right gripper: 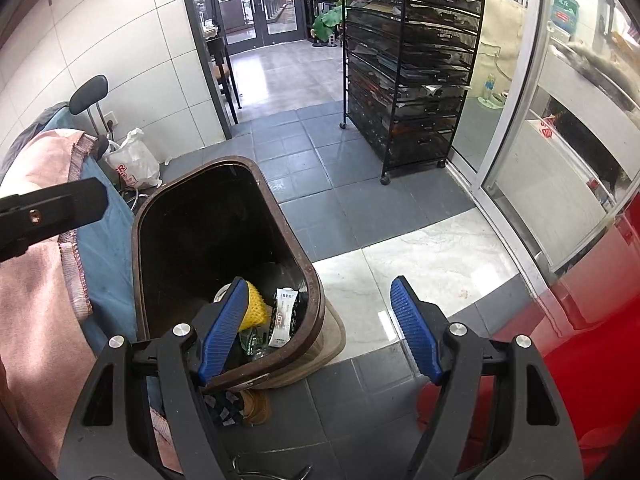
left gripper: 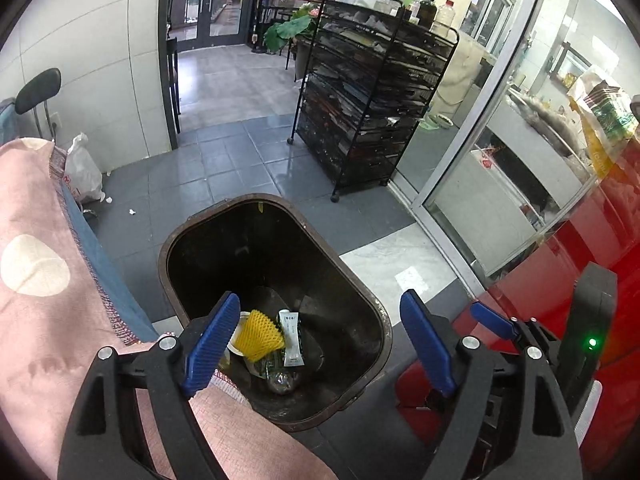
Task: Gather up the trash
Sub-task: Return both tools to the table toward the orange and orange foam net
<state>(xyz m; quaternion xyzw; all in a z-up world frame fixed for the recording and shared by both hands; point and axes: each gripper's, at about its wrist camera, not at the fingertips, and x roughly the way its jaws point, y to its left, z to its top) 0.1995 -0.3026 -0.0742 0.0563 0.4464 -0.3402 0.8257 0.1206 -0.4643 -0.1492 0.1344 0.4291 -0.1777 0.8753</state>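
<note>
A dark brown trash bin (left gripper: pixel 200 236) (right gripper: pixel 138 220) stands open on the floor. At its bottom lie a yellow foam net (left gripper: pixel 258 334) (right gripper: pixel 256 306), a white sachet (left gripper: pixel 291 336) (right gripper: pixel 282 318), a white cup rim and a clear plastic piece. My left gripper (left gripper: pixel 320 340) hangs open above the bin's near end, nothing between its blue pads. My right gripper (right gripper: pixel 316 328) is open too, over the bin's right rim and the floor, holding nothing. In the left wrist view part of the right gripper (left gripper: pixel 496 322) shows at the right.
A pink and blue cloth-covered seat (left gripper: pixel 44 264) (right gripper: pixel 36 280) borders the bin on the left. A white plastic bag (left gripper: pixel 82 170) (right gripper: pixel 134 160) sits by the wall. A black wire rack (left gripper: pixel 372 92) (right gripper: pixel 412 68) stands ahead, a glass door frame and a red surface (left gripper: pixel 568 264) at right.
</note>
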